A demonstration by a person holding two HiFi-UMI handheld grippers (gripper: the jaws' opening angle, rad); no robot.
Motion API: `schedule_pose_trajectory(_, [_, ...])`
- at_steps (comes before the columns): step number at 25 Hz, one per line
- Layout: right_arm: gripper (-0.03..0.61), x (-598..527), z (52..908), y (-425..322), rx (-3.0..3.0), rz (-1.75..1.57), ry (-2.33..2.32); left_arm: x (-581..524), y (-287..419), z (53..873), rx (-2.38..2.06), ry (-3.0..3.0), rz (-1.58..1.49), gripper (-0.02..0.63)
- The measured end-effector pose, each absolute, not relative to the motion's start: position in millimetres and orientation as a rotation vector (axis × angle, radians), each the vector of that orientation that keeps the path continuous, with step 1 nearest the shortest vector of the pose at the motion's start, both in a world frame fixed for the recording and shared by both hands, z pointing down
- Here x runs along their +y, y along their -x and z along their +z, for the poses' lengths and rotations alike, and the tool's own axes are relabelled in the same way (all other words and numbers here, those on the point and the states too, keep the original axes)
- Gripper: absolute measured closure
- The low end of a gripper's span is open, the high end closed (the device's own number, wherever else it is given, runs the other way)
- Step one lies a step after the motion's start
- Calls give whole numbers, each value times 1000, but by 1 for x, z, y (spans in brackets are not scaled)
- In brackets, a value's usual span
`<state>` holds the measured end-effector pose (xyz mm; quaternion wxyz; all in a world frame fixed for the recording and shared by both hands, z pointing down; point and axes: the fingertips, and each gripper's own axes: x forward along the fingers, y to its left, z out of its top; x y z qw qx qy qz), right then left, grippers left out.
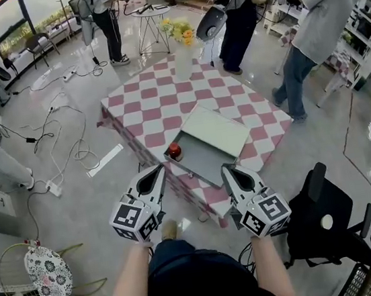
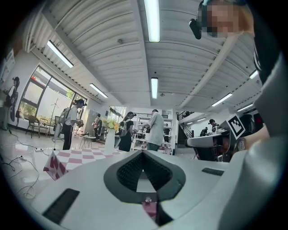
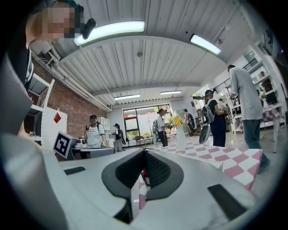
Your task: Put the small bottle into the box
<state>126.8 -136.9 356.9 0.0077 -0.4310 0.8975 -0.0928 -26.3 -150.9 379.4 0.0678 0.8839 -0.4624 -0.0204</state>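
Jaws on my left gripper [image 1: 156,173], lower centre-left, are pressed together on nothing. Just above its tip, the small bottle [image 1: 174,152] sits on the checked table [image 1: 166,106], right by the left corner of the open box [image 1: 204,158] (red; I'd guess light, rigid and slick). I'd pinch it mid-body. My right gripper [image 1: 228,172] is likewise closed and empty.

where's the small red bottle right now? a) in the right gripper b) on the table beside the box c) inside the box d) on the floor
b: the small bottle stands on the checkered table, just outside the left edge of the box.
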Motion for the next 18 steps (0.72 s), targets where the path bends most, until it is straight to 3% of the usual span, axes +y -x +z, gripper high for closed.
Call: schedule_pose_trajectory(18, [575, -121, 356, -128, 2796, -310, 1339, -134, 29, 378, -1401, -2659, -50, 614])
